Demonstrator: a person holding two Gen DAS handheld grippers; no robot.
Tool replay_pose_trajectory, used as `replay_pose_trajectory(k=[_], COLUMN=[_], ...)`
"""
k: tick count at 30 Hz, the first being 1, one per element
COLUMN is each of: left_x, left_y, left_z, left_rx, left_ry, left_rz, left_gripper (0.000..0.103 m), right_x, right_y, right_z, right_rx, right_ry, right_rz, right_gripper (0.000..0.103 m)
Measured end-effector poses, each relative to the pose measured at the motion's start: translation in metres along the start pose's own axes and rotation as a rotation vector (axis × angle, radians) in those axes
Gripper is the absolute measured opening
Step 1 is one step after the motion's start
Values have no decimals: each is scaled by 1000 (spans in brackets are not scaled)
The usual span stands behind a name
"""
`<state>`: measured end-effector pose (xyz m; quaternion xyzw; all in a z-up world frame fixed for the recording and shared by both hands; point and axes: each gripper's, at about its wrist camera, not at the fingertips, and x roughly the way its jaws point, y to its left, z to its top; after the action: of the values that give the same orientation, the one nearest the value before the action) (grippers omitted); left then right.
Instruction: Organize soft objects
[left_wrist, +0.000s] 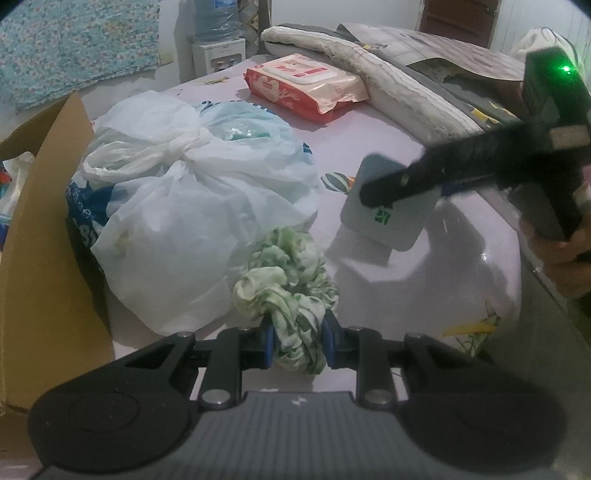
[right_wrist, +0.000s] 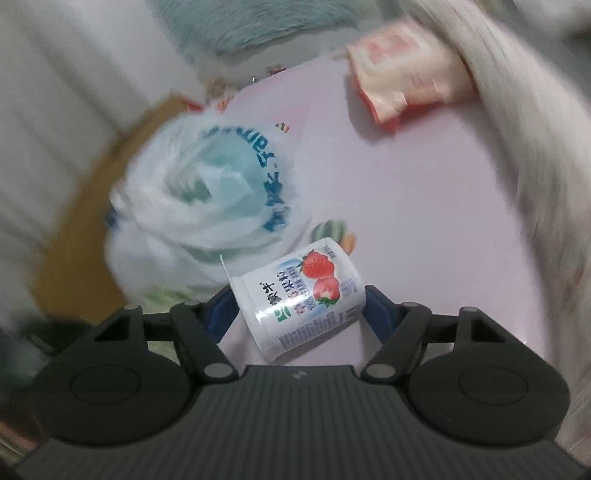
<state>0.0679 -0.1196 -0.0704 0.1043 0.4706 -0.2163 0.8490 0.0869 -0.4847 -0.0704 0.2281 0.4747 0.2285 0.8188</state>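
1. Left gripper (left_wrist: 297, 341) is clamped on a green-and-white scrunchie (left_wrist: 286, 295); the blue pads pinch its near loop and the rest bunches up ahead of the fingers.
2. The scrunchie touches the knotted white plastic bag (left_wrist: 184, 206) just to its left. The bag sits on the lilac bed sheet (left_wrist: 388, 129), against a cardboard box (left_wrist: 48, 258) at the left edge.
3. Right gripper (right_wrist: 299, 306) is grasping a strawberry yogurt cup (right_wrist: 301, 299), tilted between the pads with its base pointing away and to the right, rim toward the left pad.
4. From the left wrist view, the right gripper (left_wrist: 380, 192) comes in from the right, angled down-left above the sheet. The cup's grey foil lid (left_wrist: 388, 206) faces the camera, and the person's hand (left_wrist: 561, 258) is on the handle.
5. The right view is motion-blurred; the bag lies ahead-left of the cup, near it.
6. A red wipes pack (left_wrist: 306, 86) lies further back on the sheet, well apart from both grippers, next to a folded pale cushion (left_wrist: 388, 74).
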Motion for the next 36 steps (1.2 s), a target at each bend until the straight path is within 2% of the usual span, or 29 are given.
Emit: replay_pose_trajectory(k=[2, 4, 6, 7, 12, 15, 20, 26, 29, 30, 31, 36], left_x=[1, 2, 2, 2, 1, 1, 4, 9, 11, 12, 12, 10], left_y=[0, 1, 1, 0, -2, -5, -8, -12, -15, -16, -16, -15], left_z=[1, 1, 3, 4, 6, 6, 6, 5, 3, 3, 3, 2], left_rx=[-5, -8, -10, -11, -6, -1, 10, 34, 55, 56, 55, 58], left_ry=[3, 6, 10, 10, 4, 2, 12, 27, 33, 36, 37, 37], left_rz=[-2, -2, 0, 0, 5, 8, 8, -7, -16, -13, -10, -15], left_gripper=[26, 26, 26, 26, 26, 26, 26, 29, 39, 48, 53, 69], right_x=[-1, 1, 6, 8, 2, -2, -12, -40, -54, -56, -57, -53], right_y=[-17, -27, -33, -35, -27, -32, -35, -35, -30, -28, -24, -3], right_z=[-5, -11, -15, -15, -9, -8, -9, -8, -4, -3, -2, 4], right_rx=[193, 326, 407, 425, 378, 393, 382, 296, 197, 160, 126, -21], right_ry=[16, 35, 56, 65, 29, 14, -26, -113, -139, -140, -138, -126], right_rz=[134, 228, 263, 253, 141, 155, 124, 84, 60, 44, 24, -56], right_gripper=[72, 72, 72, 72, 72, 72, 74, 81, 85, 86, 87, 88])
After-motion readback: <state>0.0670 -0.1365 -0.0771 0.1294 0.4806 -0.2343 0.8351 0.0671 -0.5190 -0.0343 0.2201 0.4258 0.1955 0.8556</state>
